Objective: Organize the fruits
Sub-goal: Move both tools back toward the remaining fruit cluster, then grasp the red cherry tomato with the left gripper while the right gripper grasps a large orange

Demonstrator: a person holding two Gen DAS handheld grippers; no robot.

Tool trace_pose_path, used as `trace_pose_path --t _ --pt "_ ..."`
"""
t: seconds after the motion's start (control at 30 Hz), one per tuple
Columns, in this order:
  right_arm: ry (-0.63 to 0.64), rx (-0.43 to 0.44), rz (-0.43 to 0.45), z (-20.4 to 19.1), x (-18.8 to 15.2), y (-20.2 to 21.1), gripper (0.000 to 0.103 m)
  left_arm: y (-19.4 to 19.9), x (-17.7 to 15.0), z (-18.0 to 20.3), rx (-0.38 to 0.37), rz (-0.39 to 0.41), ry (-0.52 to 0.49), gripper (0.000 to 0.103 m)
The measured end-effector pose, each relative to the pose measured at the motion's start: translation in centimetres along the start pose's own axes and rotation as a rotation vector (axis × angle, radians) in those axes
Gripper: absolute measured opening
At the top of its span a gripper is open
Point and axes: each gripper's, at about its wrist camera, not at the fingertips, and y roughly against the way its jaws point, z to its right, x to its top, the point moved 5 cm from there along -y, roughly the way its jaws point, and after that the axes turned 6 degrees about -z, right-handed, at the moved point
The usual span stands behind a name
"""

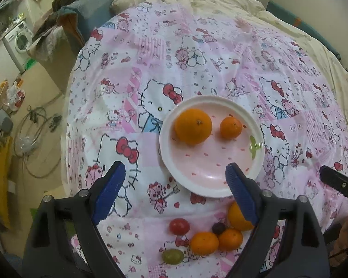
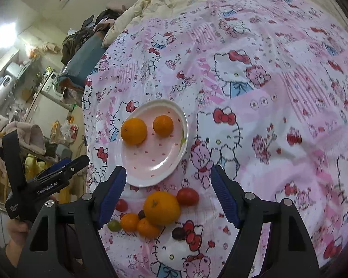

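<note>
- On the patterned bedsheet (image 2: 278,88), centre-left in the right wrist view, a pink plate (image 2: 150,162) carries a big orange (image 2: 134,131) and, to its right, a small mandarin (image 2: 163,125).
- Below the plate, loose fruit clusters: green grape (image 2: 114,225), two mandarins (image 2: 129,222), large orange (image 2: 162,207), tomato (image 2: 187,197).
- Left gripper (image 1: 174,192) released, empty.
- Right gripper (image 2: 168,194) released, empty above the cluster.

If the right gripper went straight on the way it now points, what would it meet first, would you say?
Probably the large loose orange on the bedspread, between the open right gripper fingers; depth is hard to judge.
</note>
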Motion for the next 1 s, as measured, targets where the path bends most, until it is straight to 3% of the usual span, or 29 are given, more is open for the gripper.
trace_pose_path --t 0.2,0.4,0.53,0.67,0.77,0.83,1.0 --pt "-0.012 0.0 -0.061 -0.1 -2.0 -1.7 0.078 0.3 -2.4 -1.1 -0.033 -0.024 0.049 0.086" --pt "-0.117 0.072 -0.194 0.1 -4.1 -5.4 0.078 0.7 -4.3 -2.5 -0.063 -0.031 0.115 0.086" --pt "-0.15 0.047 -0.275 0.1 -4.9 -8.3 0.078 1.0 -4.7 -3.0 -0.06 -0.024 0.125 0.086" --pt "-0.139 0.01 -0.307 -0.6 -5.0 -10.4 0.077 1.1 -4.7 -3.6 -0.058 -0.019 0.131 0.086" --pt "-0.137 -0.049 -0.321 -0.6 -5.1 -11.8 0.071 1.1 -4.8 -4.3 -0.069 -0.011 0.134 0.086" --pt "-0.15 -0.028 -0.335 -0.6 -5.2 -12.5 0.071 0.9 -5.0 -4.7 -0.078 -0.002 0.132 0.086" --pt "-0.121 -0.028 -0.351 -1.0 -5.4 -13.4 0.071 -0.5 -5.8 -5.7 -0.014 -0.034 0.117 0.086"
